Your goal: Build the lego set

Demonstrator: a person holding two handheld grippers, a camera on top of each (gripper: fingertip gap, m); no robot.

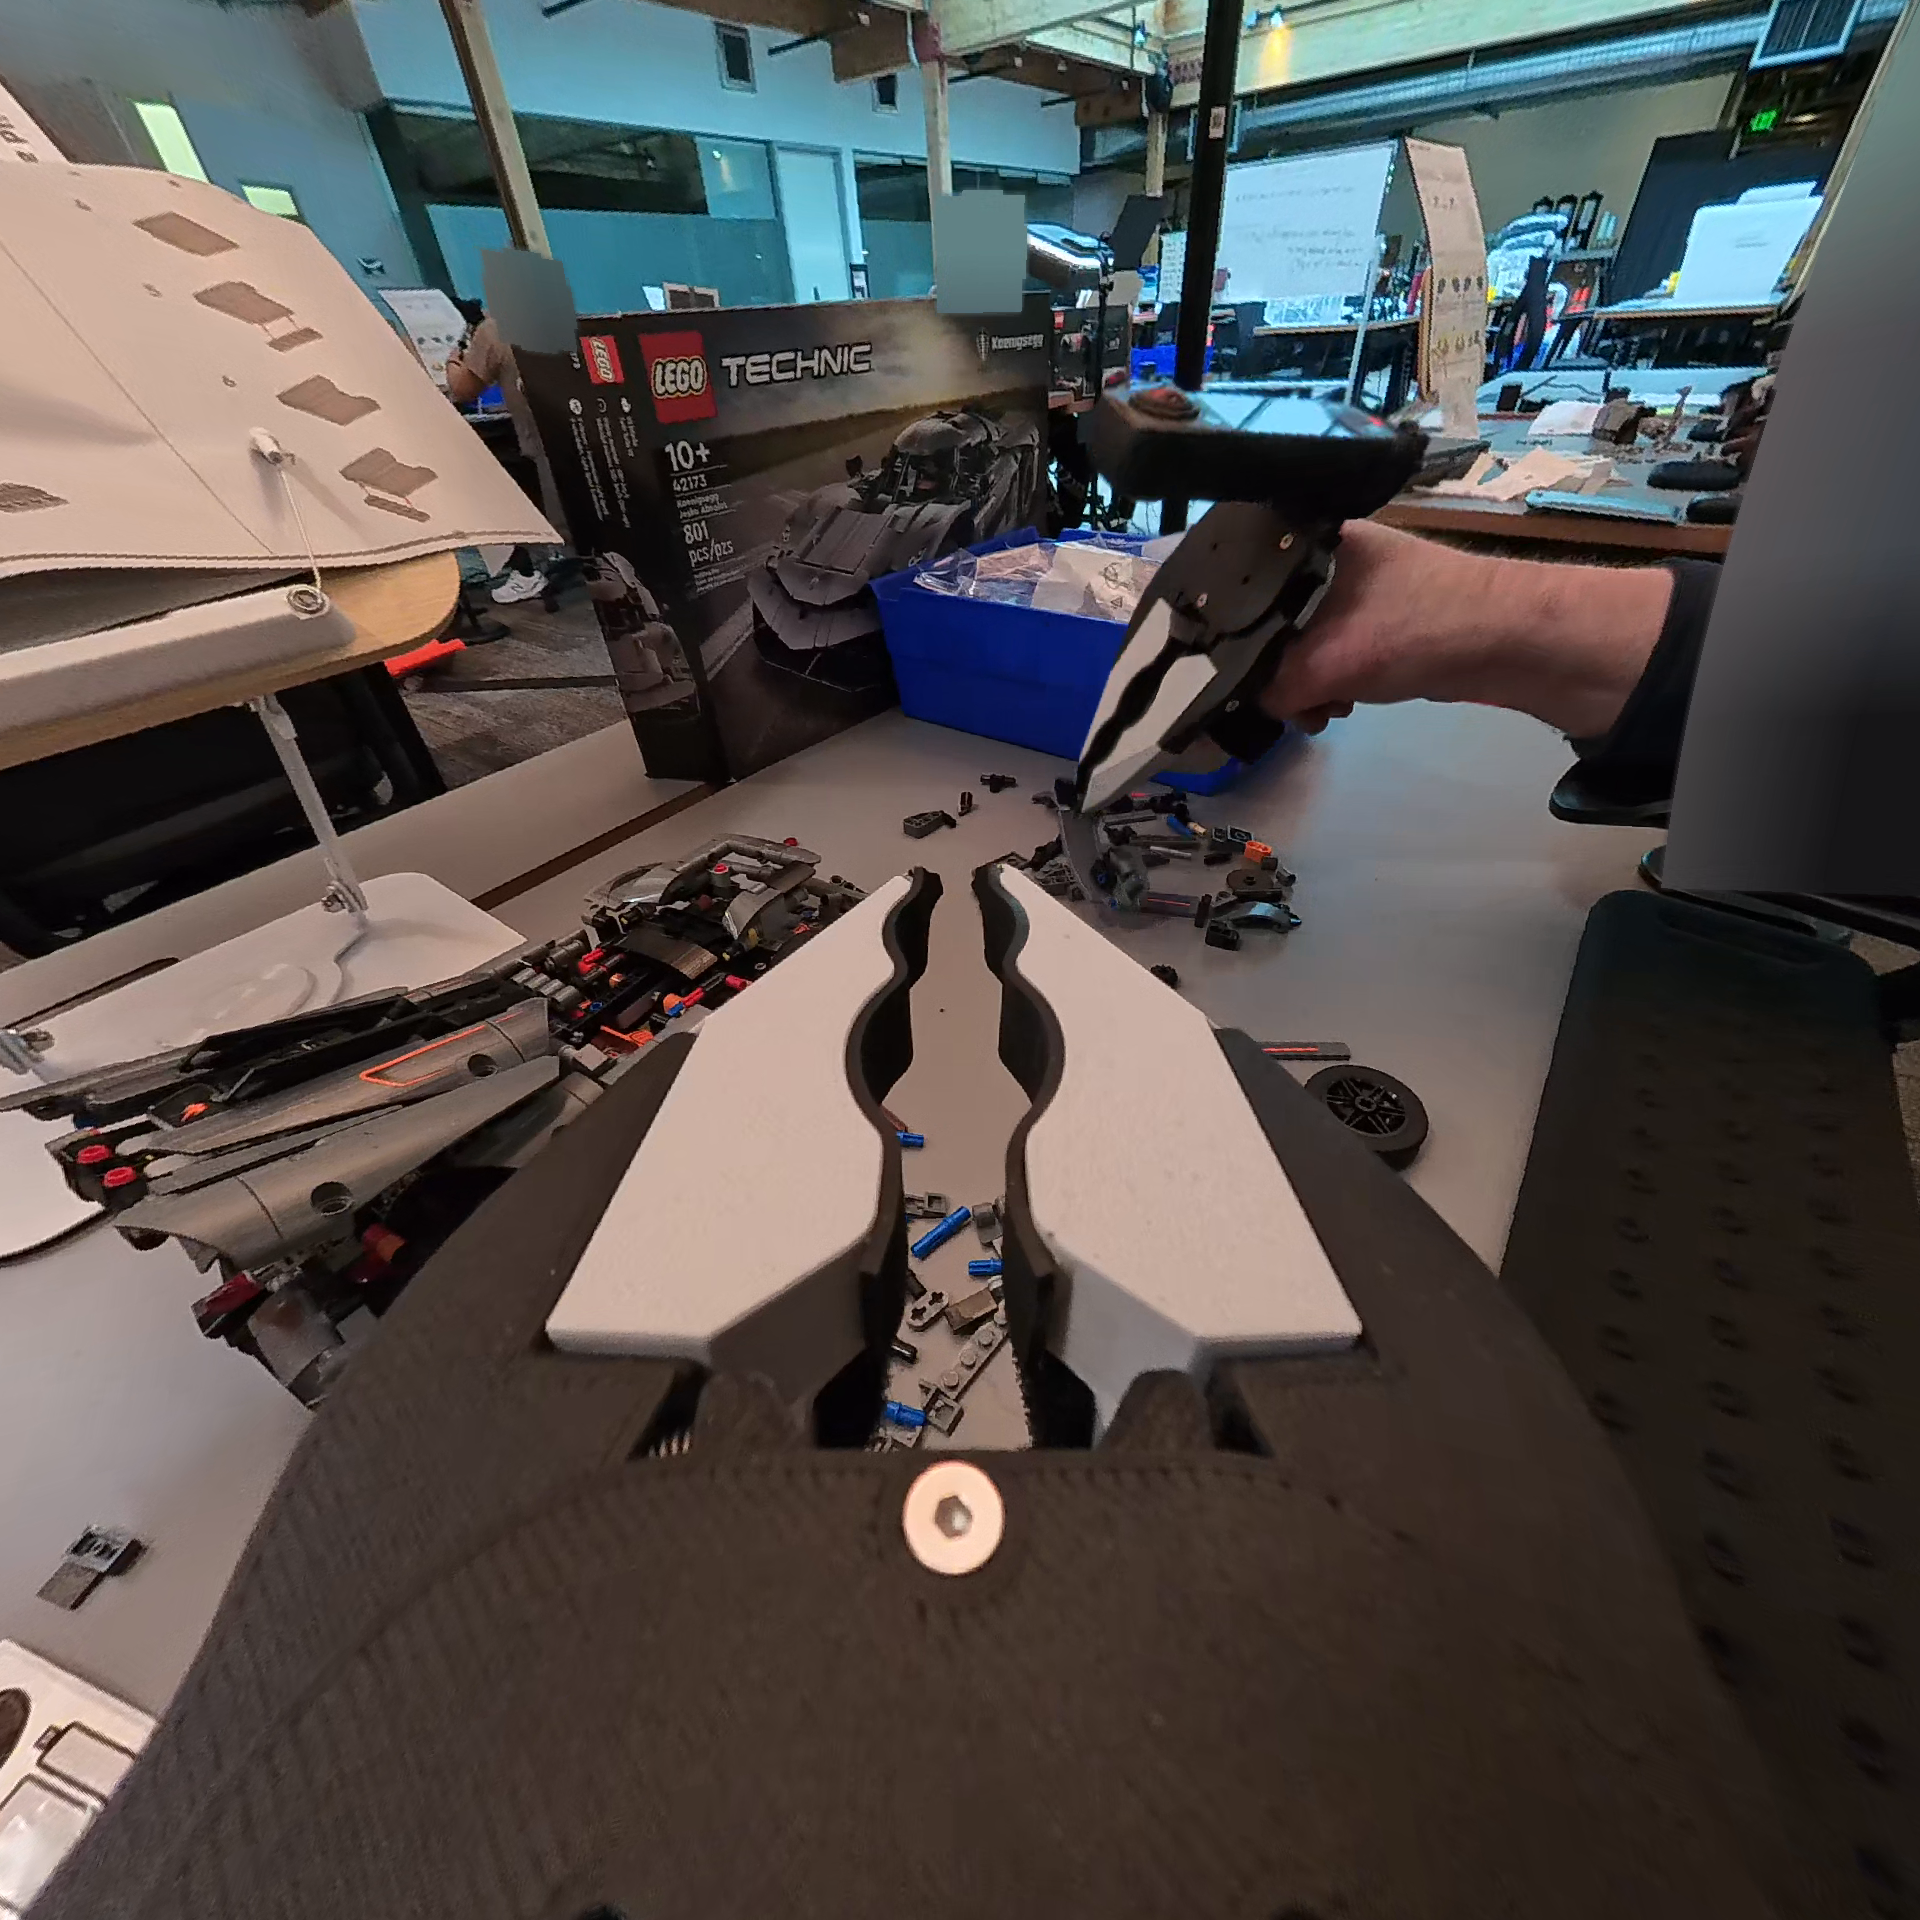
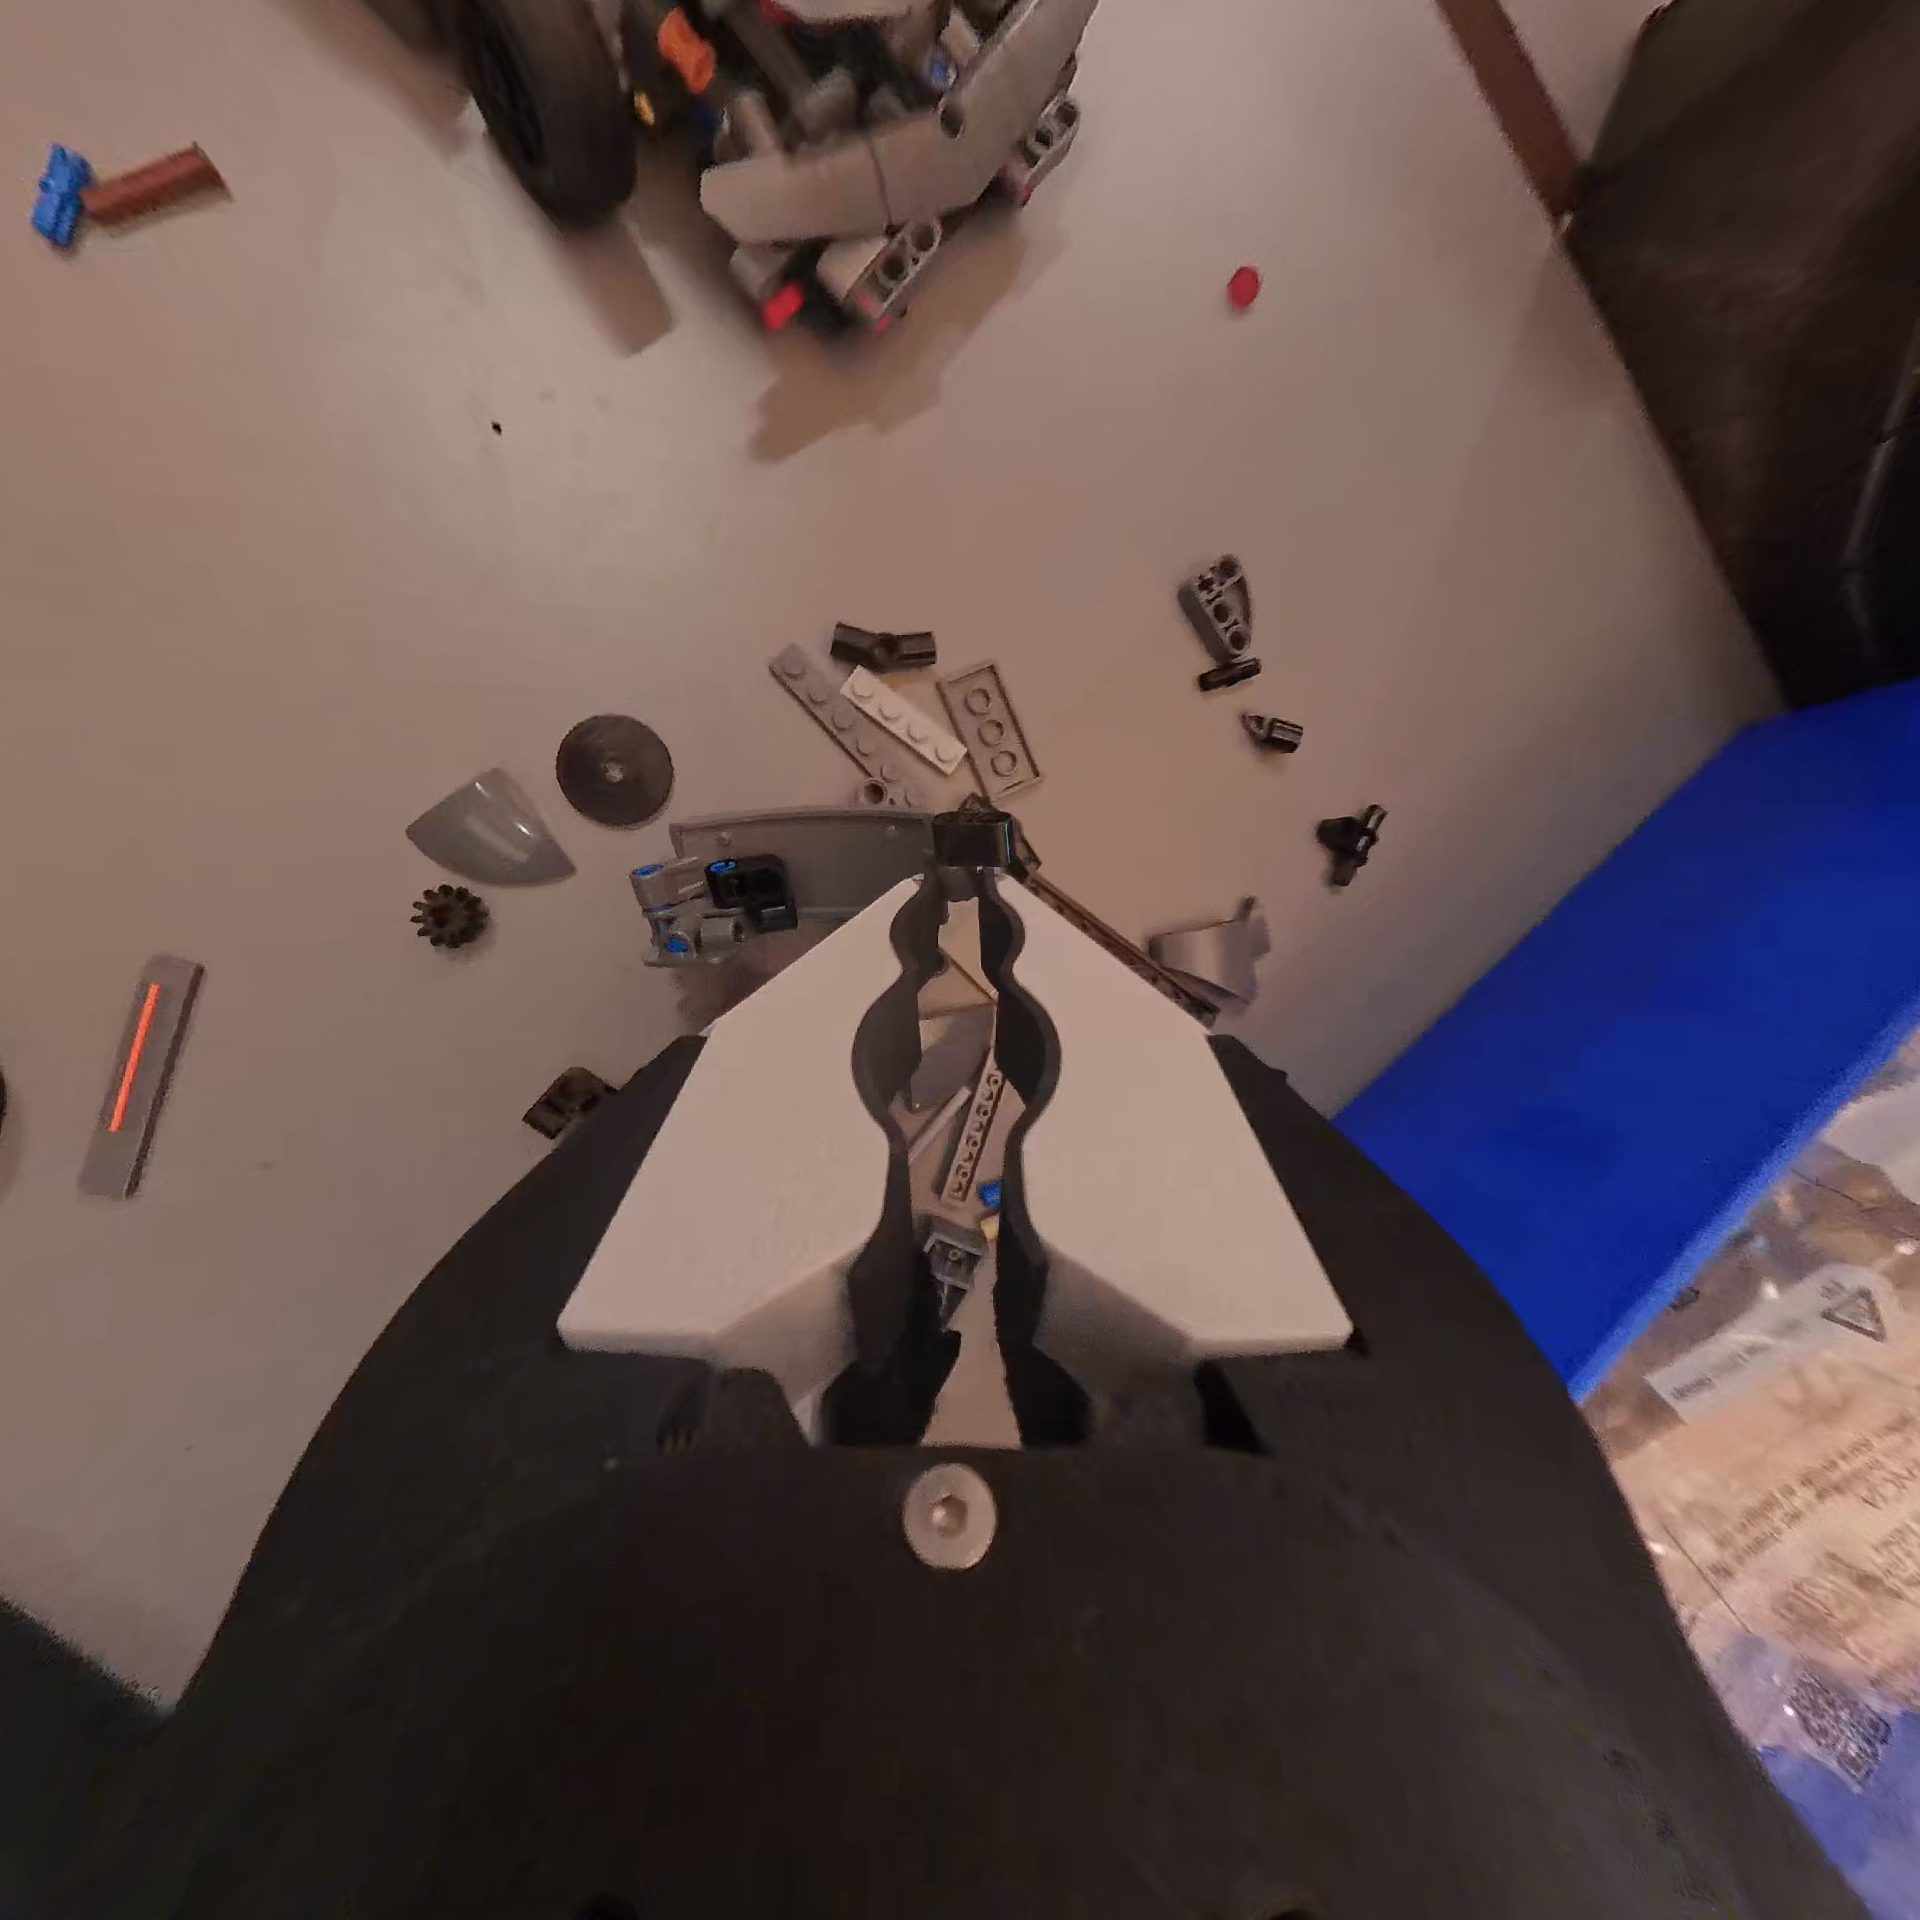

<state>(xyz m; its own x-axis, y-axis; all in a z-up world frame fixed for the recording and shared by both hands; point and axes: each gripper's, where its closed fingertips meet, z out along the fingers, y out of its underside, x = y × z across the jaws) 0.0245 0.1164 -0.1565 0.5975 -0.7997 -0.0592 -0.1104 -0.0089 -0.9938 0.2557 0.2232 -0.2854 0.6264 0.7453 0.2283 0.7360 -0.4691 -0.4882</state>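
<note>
1. The table [image 1: 1403, 831] carries the whole job; on its left side lies the half-built dark grey car model [image 1: 416, 1070], long and low with red and orange pins showing, well apart from the loose parts; I judge the build well along but unfinished, since a wheel [image 1: 1366, 1112] lies unmounted.

2. The set's box [image 1: 810, 520] stands behind the model, beside a blue bin [image 1: 997, 655] of bagged parts; the box bears a red logo square and printed lettering, which I leave unread; an open instruction booklet [image 1: 208, 364] rests on a stand at the left.

3. The left gripper [image 1: 956, 883] hovers over the table with a narrow gap between its fingers and nothing in them; it seems to be waiting.

4. The right gripper [image 2: 961, 883], down in the scatter of loose pieces [image 2: 904, 717], is nearly closed on a small black connector [image 2: 975, 837] at its very tips; the step in hand looks like picking a part.

5. The next move calls for a firm pinch and a clean lift clear of the curved grey panel [image 2: 810, 847] just beside it; then carrying it to the model.
</note>
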